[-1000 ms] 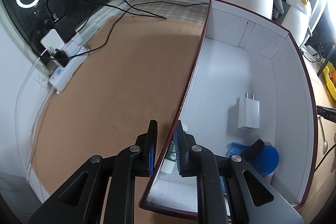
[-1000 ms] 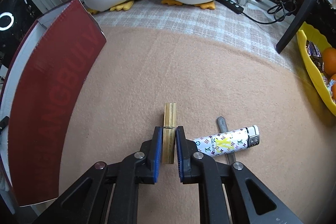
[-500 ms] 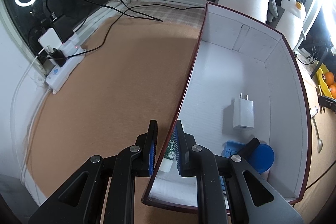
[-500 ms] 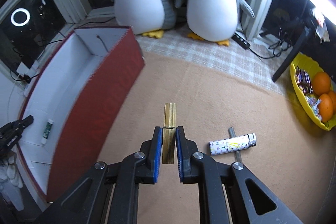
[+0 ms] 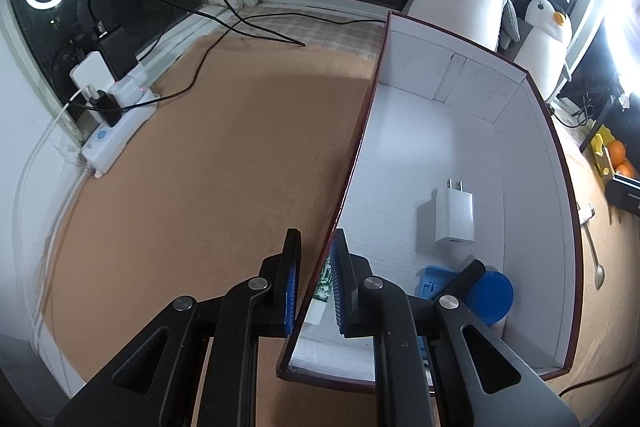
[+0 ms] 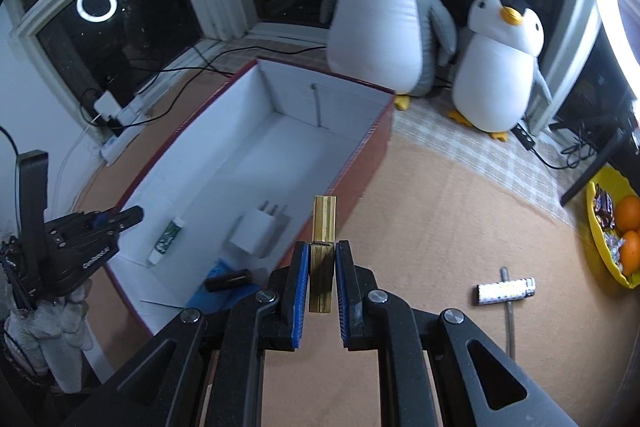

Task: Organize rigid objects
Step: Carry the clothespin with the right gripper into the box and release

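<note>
Box (image 5: 460,147) sits on the tan table (image 5: 200,187), dark red outside and white inside, open at the top. My left gripper (image 5: 316,279) has its jaws closed on the box's near side wall, one blue pad outside the wall and one inside. In the right wrist view that same gripper (image 6: 132,217) shows at the box's left rim, borne by a hand in a light glove (image 6: 48,327).

My right gripper (image 6: 320,283) has its jaws clamped on a small golden block (image 6: 322,251), which stands upright between the pads and sticks out past their tips. Seen from that camera, the block hangs over the box's right wall, clear of the table.

Inside the box, a white charger plug (image 5: 454,217) lies flat on the floor with its prongs pointing toward the far end. A small white and green tube (image 6: 168,235) lies by the left wall, just beside my left jaws. At the near end lie a blue piece (image 5: 434,277), a blue round disc (image 5: 492,297) and a short black thing (image 6: 228,279); what they are I cannot tell.

On the table to the right of the box lie a patterned lighter (image 6: 506,291) and, crossing under it, a thin metal tool (image 6: 508,311). A yellow bowl (image 6: 596,227) with oranges and wrapped sweets stands well apart at the right edge. Two plush penguins (image 6: 384,15) stand behind the box.
</note>
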Available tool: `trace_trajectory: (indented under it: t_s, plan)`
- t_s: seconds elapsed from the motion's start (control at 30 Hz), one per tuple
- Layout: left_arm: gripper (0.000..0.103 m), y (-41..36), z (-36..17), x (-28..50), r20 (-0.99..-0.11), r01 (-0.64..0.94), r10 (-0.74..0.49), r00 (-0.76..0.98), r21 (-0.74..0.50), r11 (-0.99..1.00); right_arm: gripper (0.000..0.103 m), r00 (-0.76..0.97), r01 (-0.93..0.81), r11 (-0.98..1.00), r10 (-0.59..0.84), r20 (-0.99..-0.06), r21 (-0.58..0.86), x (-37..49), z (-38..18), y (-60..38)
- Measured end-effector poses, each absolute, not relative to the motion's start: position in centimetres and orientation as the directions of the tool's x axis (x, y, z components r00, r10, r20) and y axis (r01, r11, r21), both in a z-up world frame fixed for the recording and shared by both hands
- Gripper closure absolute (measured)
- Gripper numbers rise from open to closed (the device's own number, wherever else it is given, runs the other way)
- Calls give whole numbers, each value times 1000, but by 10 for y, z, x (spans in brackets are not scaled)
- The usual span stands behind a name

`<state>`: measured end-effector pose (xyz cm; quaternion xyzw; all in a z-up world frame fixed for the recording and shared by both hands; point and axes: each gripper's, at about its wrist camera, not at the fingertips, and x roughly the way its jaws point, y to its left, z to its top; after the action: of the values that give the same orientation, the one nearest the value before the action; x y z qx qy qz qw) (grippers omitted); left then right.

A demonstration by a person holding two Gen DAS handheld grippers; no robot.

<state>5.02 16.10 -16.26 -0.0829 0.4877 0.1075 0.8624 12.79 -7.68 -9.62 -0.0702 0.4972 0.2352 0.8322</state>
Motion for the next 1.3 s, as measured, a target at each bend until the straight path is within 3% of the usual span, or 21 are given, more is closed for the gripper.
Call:
trace_trajectory:
  t_s: [1.03,1.1,1.23,1.3]
  plan:
    - [94,166,-165,48,-851,-248,75,520,-66,967,91,316,-558,824,323,-892,101,99,-127,5]
    - [94,166,-165,48,-852,-248,76,519,-65,967,84,320,-561,822,324,-890,98,99,-127,6]
    - [94,166,-165,48,-852,-249,78,517,-62,966,58,342,-564,821,331,-879,90,98,-122,6]
    - [94,165,-166,49,-853,-250,80,516,-61,966,56,351,-566,820,336,-874,88,97,-119,6]
